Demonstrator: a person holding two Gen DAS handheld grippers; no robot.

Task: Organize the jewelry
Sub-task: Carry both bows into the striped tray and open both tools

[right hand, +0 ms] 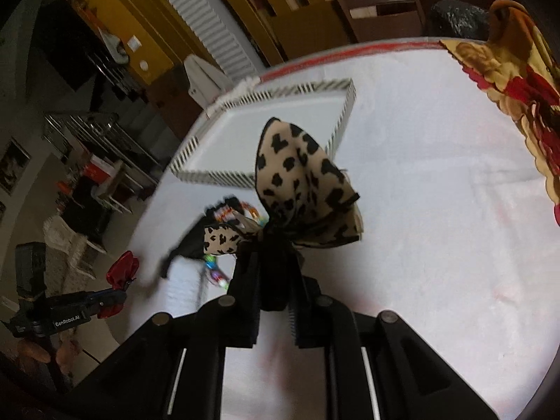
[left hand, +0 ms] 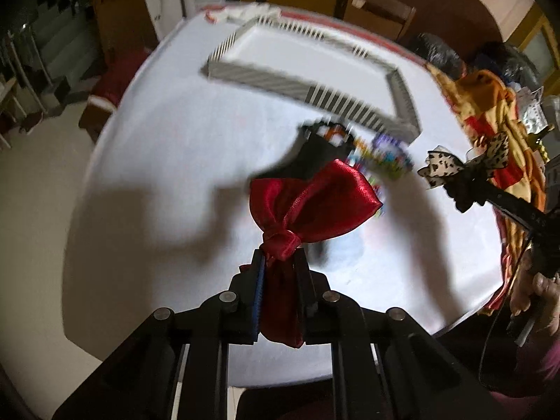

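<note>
My left gripper [left hand: 278, 257] is shut on a red satin bow [left hand: 311, 196], held above the white table [left hand: 175, 147]; it also shows in the right wrist view [right hand: 120, 271]. My right gripper [right hand: 274, 255] is shut on a beige bow with black spots [right hand: 301, 175]; that bow also shows in the left wrist view [left hand: 451, 166]. A striped-walled white tray [left hand: 315, 59] stands at the table's far side, also seen in the right wrist view [right hand: 266, 129]. A pile of colourful bracelets and a black item [left hand: 378, 150] lies just in front of the tray, blurred.
A yellow and red patterned cloth [left hand: 490, 105] lies along the table's right edge, also in the right wrist view [right hand: 518, 80]. A wooden chair [right hand: 378, 10] stands behind the table. Shelves and clutter fill the room to the left.
</note>
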